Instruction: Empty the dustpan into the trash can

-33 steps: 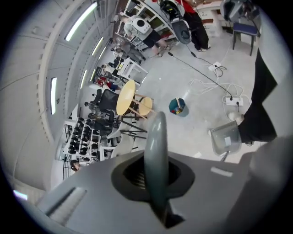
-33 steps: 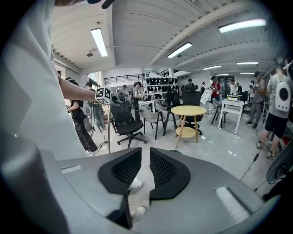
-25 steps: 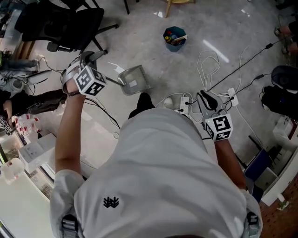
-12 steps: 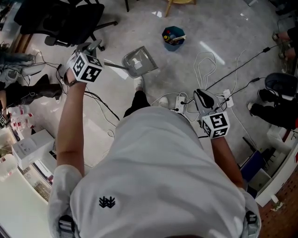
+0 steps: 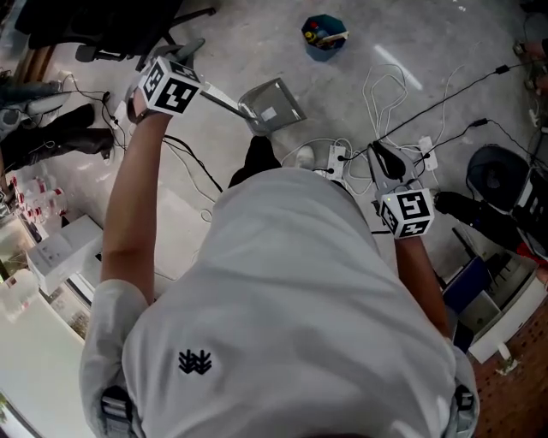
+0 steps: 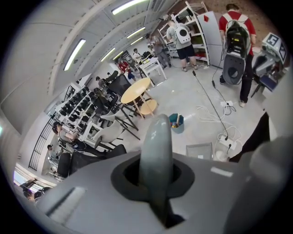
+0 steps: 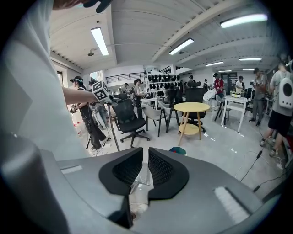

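In the head view my left gripper (image 5: 184,60) is held out at the upper left, shut on the long handle of the grey dustpan (image 5: 272,104). The pan hangs above the floor, to the right of the gripper. The small blue trash can (image 5: 325,34), with coloured scraps inside, stands farther off at the top. In the left gripper view the handle (image 6: 155,141) runs up between the jaws of that gripper (image 6: 154,180), with the pan (image 6: 200,151) and the trash can (image 6: 176,122) beyond. My right gripper (image 5: 383,158) hangs at my right side, its jaws (image 7: 145,171) shut on nothing.
A power strip with white and black cables (image 5: 338,158) lies on the floor just below the dustpan. A black office chair (image 5: 111,26) stands at the upper left, a white table (image 5: 26,376) at the lower left, shelves (image 5: 505,316) at the right. A round yellow table (image 6: 137,91) stands beyond the trash can.
My left gripper has carried the dustpan up and to the right, a little closer to the trash can. The view has shifted as the person steps forward. The right gripper has stayed at the side.
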Action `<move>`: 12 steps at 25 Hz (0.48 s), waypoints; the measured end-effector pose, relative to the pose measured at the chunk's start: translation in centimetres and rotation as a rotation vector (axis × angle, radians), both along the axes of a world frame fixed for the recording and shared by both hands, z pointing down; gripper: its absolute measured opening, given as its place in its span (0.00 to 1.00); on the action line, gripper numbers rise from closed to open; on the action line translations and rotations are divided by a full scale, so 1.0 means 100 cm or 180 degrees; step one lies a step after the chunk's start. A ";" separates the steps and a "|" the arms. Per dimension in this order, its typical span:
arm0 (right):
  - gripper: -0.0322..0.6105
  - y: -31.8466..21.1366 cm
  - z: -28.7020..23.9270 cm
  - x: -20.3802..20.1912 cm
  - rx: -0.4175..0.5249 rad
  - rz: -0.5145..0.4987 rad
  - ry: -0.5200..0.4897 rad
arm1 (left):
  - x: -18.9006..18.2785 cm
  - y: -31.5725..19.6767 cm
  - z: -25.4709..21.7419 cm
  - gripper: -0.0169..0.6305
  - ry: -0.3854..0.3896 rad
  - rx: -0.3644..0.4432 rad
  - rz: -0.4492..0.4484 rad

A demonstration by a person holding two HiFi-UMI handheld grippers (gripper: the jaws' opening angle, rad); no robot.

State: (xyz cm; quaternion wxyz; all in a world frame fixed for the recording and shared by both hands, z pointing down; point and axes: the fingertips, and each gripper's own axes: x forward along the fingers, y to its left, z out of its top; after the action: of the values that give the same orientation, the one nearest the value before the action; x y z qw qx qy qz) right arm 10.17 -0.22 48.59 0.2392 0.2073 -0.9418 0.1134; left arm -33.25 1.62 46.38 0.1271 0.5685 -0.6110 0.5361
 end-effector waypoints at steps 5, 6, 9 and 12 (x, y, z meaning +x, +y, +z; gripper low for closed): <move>0.10 -0.002 0.005 0.004 -0.0024 0.0003 -0.0005 | 0.018 -0.001 0.003 0.11 0.0066 -0.0046 0.0047; 0.10 -0.002 0.006 0.004 -0.0030 0.0004 -0.0014 | 0.021 0.000 0.003 0.11 0.0081 -0.0050 0.0057; 0.09 -0.003 0.009 0.004 -0.0038 0.0004 -0.0042 | 0.032 0.002 0.004 0.11 0.0104 -0.0049 0.0112; 0.08 -0.007 0.011 0.003 -0.0031 -0.0001 -0.0077 | 0.043 0.003 0.006 0.11 0.0100 -0.0058 0.0190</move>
State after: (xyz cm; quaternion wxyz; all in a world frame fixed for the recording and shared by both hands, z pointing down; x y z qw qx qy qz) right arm 10.45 -0.88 49.71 0.2288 0.2046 -0.9441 0.1205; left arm -28.93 1.94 47.01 0.1257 0.5936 -0.5867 0.5362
